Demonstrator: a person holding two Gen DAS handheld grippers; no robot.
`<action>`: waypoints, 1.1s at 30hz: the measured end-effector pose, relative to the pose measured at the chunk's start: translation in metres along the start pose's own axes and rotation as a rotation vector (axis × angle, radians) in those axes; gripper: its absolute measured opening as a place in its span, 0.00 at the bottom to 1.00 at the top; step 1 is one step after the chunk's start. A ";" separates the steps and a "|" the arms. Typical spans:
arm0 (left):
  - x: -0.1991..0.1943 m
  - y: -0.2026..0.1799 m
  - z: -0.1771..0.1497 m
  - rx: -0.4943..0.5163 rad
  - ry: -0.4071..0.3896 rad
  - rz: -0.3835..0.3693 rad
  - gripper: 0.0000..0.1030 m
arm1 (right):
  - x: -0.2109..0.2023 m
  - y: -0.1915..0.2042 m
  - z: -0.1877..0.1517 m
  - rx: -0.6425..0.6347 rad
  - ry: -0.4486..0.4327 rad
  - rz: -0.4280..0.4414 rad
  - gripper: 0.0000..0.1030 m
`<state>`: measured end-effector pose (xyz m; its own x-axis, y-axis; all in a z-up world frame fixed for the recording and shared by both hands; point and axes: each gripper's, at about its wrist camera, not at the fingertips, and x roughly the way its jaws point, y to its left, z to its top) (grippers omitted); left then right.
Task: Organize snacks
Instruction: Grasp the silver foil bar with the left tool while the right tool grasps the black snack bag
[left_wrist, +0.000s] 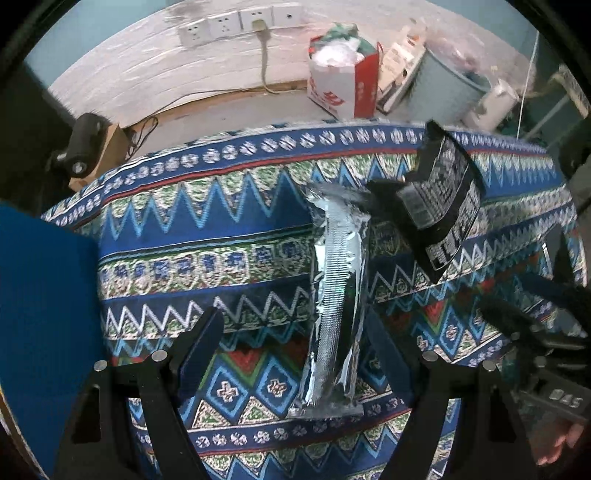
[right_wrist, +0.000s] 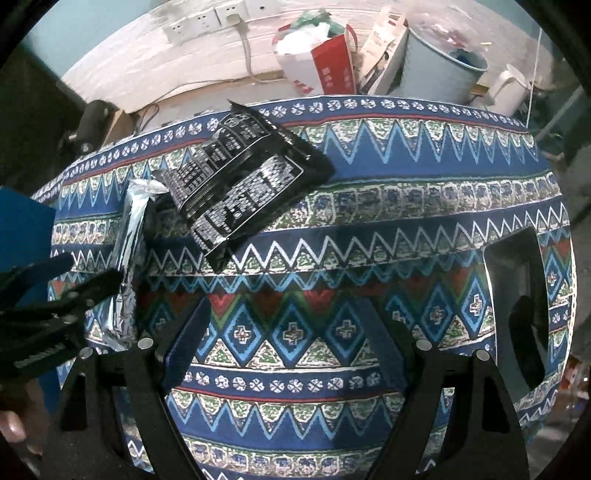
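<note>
I had both grippers pointing down at the patterned tablecloth (left_wrist: 221, 236). My left gripper (left_wrist: 295, 350) stood wide open with the silver snack packet (left_wrist: 338, 295) lying lengthwise between its fingers, nearer the right one; I could not tell whether that finger touched it. My right gripper (right_wrist: 288, 332) was just as wide, with only cloth between its fingers. The black snack packet (right_wrist: 240, 184) lay flat beyond it, just beside the silver packet's far end. A blue box (left_wrist: 44, 314) sat at the left edge.
</note>
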<state>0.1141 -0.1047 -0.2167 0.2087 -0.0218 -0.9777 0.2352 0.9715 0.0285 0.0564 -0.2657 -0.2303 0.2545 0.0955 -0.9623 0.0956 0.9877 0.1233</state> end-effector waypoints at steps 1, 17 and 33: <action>0.005 -0.003 0.000 0.009 0.008 0.005 0.79 | -0.001 -0.002 0.000 0.003 -0.001 0.002 0.80; 0.002 0.006 0.005 0.041 -0.054 0.025 0.28 | 0.004 0.005 0.058 0.130 -0.047 0.083 0.80; -0.025 0.044 0.016 -0.038 -0.128 -0.002 0.28 | 0.040 0.013 0.092 0.319 -0.045 0.073 0.81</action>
<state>0.1341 -0.0652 -0.1875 0.3285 -0.0514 -0.9431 0.1999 0.9797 0.0163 0.1561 -0.2602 -0.2450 0.3139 0.1523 -0.9372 0.3706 0.8891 0.2686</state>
